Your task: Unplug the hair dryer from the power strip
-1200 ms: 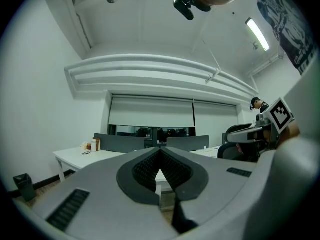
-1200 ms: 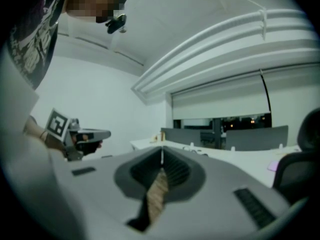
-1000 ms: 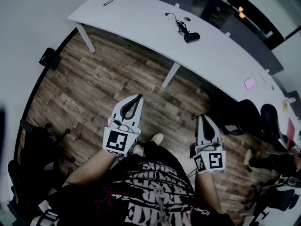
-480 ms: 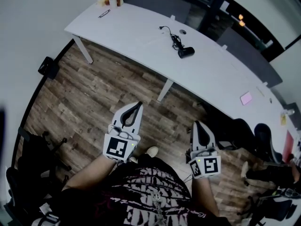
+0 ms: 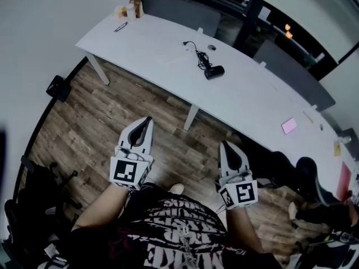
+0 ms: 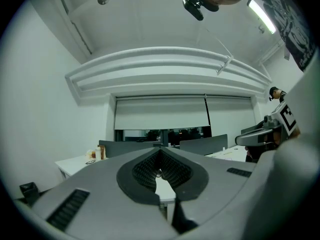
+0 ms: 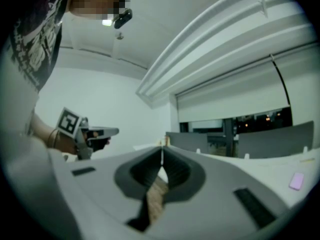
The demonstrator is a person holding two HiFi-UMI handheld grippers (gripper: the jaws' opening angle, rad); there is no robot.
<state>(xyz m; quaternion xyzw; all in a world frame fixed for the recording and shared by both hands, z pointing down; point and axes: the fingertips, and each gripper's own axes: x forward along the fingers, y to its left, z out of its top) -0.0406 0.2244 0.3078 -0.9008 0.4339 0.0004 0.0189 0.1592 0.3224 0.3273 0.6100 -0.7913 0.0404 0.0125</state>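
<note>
Your left white gripper (image 5: 147, 120) and right white gripper (image 5: 224, 145) had their jaws pressed together on nothing, both level above the brown wood-plank floor (image 5: 101, 111). The black hair dryer (image 5: 213, 71) and its black cord (image 5: 196, 50) lay on the long white table (image 5: 162, 38), well apart from both.

Hair dryer (image 5: 213, 71) with its black cord (image 5: 197, 54) lies on the white desk (image 5: 252, 91), left gripper (image 5: 147, 120) and right gripper (image 5: 224, 145) above wood floor (image 5: 95, 111), well apart from it.
</note>
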